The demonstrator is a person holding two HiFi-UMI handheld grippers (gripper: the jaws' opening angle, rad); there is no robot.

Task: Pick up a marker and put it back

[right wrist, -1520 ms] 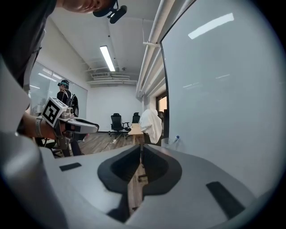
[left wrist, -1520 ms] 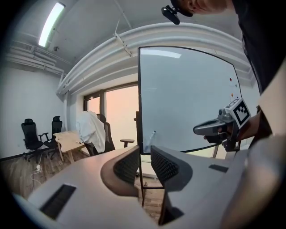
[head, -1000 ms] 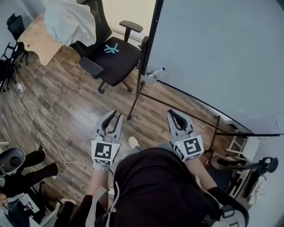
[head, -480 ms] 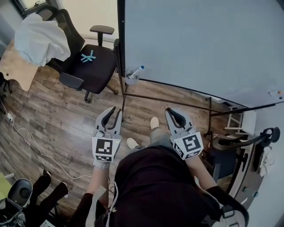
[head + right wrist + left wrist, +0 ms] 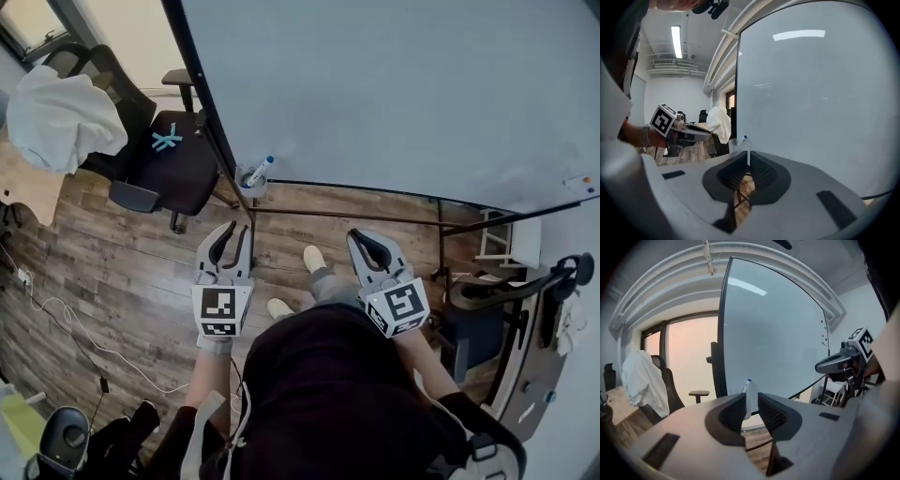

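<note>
Head view: your left gripper [image 5: 238,231] and right gripper [image 5: 355,236] hover over the wood floor [image 5: 122,253] — the marker [image 5: 260,171] stands in a cup [image 5: 247,184] at the whiteboard's [image 5: 394,94] lower corner. Left gripper view: jaws apart, nothing between them. Right gripper view: jaws together — empty.

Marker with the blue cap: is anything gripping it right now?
No, the marker stands untouched in a clear cup at the whiteboard's lower corner.

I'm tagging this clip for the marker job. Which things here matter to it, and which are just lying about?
Job: marker, cup holding it, whiteboard, left gripper, right gripper.
Lying about: office chair, white cloth.
</note>
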